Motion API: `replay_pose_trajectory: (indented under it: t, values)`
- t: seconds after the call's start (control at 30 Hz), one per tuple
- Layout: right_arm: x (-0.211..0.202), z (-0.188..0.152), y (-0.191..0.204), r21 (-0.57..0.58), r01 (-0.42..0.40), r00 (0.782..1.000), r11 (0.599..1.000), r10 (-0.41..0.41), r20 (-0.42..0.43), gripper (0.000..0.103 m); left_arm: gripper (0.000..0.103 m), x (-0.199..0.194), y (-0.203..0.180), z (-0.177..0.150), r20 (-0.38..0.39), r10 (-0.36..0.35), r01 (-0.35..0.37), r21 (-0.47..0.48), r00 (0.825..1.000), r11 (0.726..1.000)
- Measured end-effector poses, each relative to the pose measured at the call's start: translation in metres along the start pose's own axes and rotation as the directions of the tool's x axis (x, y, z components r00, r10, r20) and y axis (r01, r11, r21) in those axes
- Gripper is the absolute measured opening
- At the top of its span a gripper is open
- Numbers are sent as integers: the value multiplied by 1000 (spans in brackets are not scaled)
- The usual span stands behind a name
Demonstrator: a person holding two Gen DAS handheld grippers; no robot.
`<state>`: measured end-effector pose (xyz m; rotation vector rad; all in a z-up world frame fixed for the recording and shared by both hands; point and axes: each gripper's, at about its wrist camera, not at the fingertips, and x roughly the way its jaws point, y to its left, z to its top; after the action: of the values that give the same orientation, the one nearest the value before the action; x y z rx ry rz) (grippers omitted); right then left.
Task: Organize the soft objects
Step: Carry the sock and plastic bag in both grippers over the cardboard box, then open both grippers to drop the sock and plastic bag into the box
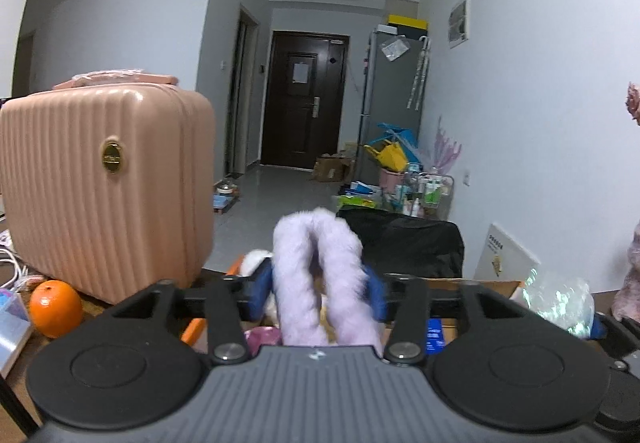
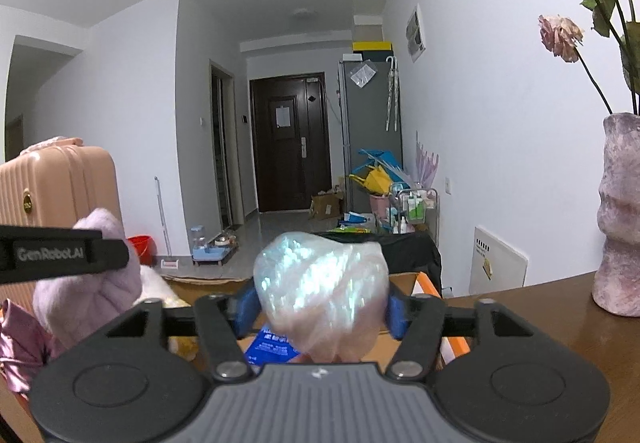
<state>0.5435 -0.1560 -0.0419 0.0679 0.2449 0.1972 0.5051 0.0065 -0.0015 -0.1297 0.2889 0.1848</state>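
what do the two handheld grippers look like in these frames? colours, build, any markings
Both match: ribbed grey body with a small white logo, two round black discs, black linkage bars with silver pivot bolts, and blue pads on the fingers. The left gripper seen from the right wrist view shows a black finger printed GenRobot.AI. No cables or sleeves visible.

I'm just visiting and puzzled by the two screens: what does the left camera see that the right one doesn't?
Only the left wrist view shows an orange beside the pink suitcase, and the fluffy purple band between the left gripper fingers.

Only the right wrist view shows the vase with wilted roses and a red bucket.

Both show the suitcase, dark door, grey fridge, cardboard box and shiny bag between the right gripper fingers.
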Motion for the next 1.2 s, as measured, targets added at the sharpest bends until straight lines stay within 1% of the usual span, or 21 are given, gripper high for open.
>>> replay_pose_trajectory:
  t: [0.03, 0.07, 0.1, 0.13, 0.17, 0.2, 0.23, 0.27, 0.7, 1.0, 1.2]
  values:
    - [-1, 0, -1, 3, 1, 1000, 1000, -1, 0, 74, 74, -1, 3, 1, 5, 10, -10, -9, 1000, 1000]
    - [-2, 0, -2, 5, 5, 1000, 1000, -5, 3, 76, 80, -2, 5, 1, 10, 25, -25, -15, 1000, 1000]
    - [-3, 0, -2, 6, 5, 1000, 1000, -5, 7, 80, 83, -3, 7, 1, 16, 38, -38, -18, 999, 999]
    - [-4, 0, -2, 7, 4, 1000, 1000, -4, 9, 82, 91, -4, 9, 2, 20, 45, -44, -17, 999, 999]
    - [-5, 0, -3, 8, 6, 1000, 1000, -6, 12, 88, 101, -5, 10, 2, 24, 53, -53, -16, 998, 998]
    - [-7, -1, -3, 10, 11, 1000, 1000, -11, 16, 96, 103, -6, 11, 1, 31, 69, -69, -14, 997, 998]
    - [-8, -2, -3, 11, 14, 1000, 1000, -15, 22, 103, 103, -8, 13, 0, 38, 85, -85, -12, 996, 996]
    - [-11, -3, -3, 11, 17, 999, 1000, -17, 28, 103, 103, -9, 14, -1, 44, 98, -98, -8, 994, 995]
    - [-37, -11, -2, 2, 26, 997, 1000, -26, 79, 103, 103, -25, 22, -1, 68, 92, -92, -1, 993, 996]
    - [-63, -16, -12, 12, 59, 993, 998, -60, 99, 103, 103, -49, 31, -9, 89, 93, -96, 22, 992, 995]
    - [-82, -21, -19, 14, 86, 992, 996, -87, 93, 103, 103, -67, 40, -14, 86, 96, -98, 21, 992, 995]
